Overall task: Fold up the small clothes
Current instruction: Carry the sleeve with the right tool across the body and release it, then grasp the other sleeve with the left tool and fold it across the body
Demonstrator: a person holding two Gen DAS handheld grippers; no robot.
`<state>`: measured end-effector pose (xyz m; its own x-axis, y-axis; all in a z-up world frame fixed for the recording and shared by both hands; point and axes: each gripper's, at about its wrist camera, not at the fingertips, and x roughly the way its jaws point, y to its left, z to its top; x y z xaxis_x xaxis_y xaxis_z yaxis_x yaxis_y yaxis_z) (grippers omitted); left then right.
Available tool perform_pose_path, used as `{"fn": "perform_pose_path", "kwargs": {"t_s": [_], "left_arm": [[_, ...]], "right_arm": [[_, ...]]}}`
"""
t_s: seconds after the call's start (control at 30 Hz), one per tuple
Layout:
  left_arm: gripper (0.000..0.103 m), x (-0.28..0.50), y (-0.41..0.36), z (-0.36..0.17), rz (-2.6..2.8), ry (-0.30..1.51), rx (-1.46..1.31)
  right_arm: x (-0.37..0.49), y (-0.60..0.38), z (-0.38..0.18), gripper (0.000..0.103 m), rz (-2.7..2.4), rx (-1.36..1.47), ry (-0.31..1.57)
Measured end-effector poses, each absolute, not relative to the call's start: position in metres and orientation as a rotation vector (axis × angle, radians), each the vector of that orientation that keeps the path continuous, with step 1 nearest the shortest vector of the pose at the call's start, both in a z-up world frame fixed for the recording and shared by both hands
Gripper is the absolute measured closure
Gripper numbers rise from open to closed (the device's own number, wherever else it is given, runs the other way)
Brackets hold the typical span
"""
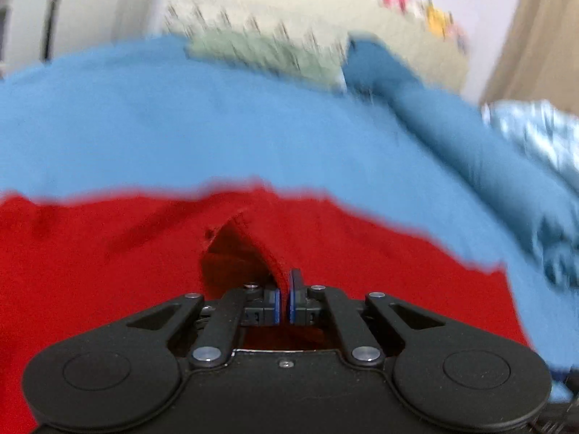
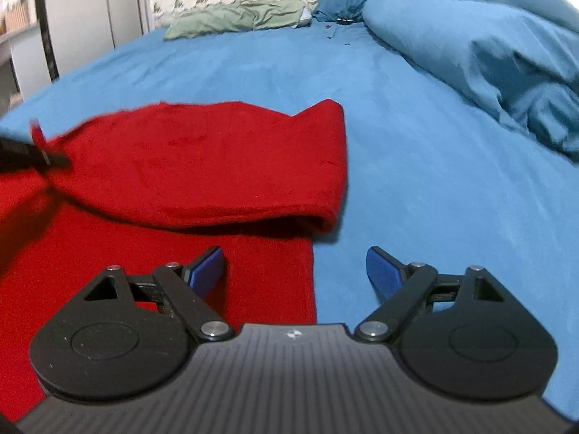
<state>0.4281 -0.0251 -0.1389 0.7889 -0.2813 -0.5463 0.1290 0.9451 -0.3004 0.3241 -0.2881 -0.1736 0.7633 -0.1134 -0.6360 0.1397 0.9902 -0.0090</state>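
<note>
While the left gripper [image 1: 284,298] pinches a raised hem of the red garment [image 2: 202,166] (lifted, I judge, to carry a fold across), the cloth lies on the blue bedsheet [image 2: 416,144] with 1 flap already doubled over. Farther right, the right gripper [image 2: 295,271] hovers over the garment's edge, fingers spread wide and empty.

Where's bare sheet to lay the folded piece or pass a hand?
Free: the blue sheet between the red garment and the rumpled blue duvet, and the strip beyond the garment up to the green pillow. Crowded: the garment's left end, where the left gripper pinches an edge.
</note>
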Motion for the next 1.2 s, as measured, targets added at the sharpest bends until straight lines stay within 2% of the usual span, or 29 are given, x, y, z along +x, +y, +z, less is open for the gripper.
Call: {"fn": "perform_pose_path", "kwargs": {"t_s": [0.17, 0.43, 0.53, 0.63, 0.77, 0.83, 0.87, 0.9, 1.03, 1.2], "left_arm": [[0.099, 0.421, 0.022, -0.118, -0.079, 0.505, -0.251], [0.099, 0.409, 0.05, -0.145, -0.048, 0.571, -0.234], [0.096, 0.4, 0.056, -0.153, -0.06, 0.622, -0.235], [0.081, 0.392, 0.062, -0.162, -0.024, 0.695, -0.198], [0.074, 0.367, 0.082, -0.156, 0.04, 0.761, -0.142], [0.051, 0.353, 0.083, -0.144, 0.016, 0.714, -0.104], [0.029, 0.351, 0.08, -0.136, 0.002, 0.686, -0.073], [0.02, 0.352, 0.074, -0.13, -0.016, 0.66, -0.049], [0.019, 0.38, 0.047, -0.123, -0.119, 0.636, -0.069], [0.019, 0.417, 0.042, -0.147, -0.177, 0.694, -0.071]], "right_arm": [[0.349, -0.271, -0.177, 0.002, -0.157, -0.059, 0.693], [0.379, -0.262, -0.178, 0.003, -0.249, -0.132, 0.704], [0.378, -0.278, -0.177, 0.002, -0.305, -0.133, 0.73], [0.368, -0.292, -0.177, 0.002, -0.279, -0.132, 0.733], [0.363, -0.297, -0.168, 0.002, -0.252, -0.174, 0.758], [0.353, -0.287, -0.158, 0.002, -0.219, -0.209, 0.722], [0.346, -0.279, -0.152, 0.002, -0.164, -0.204, 0.683], [0.342, -0.271, -0.144, 0.001, -0.097, -0.179, 0.645], [0.36, -0.233, -0.137, 0.001, 0.028, -0.123, 0.616], [0.395, -0.216, -0.171, 0.001, 0.022, -0.079, 0.707]]}}
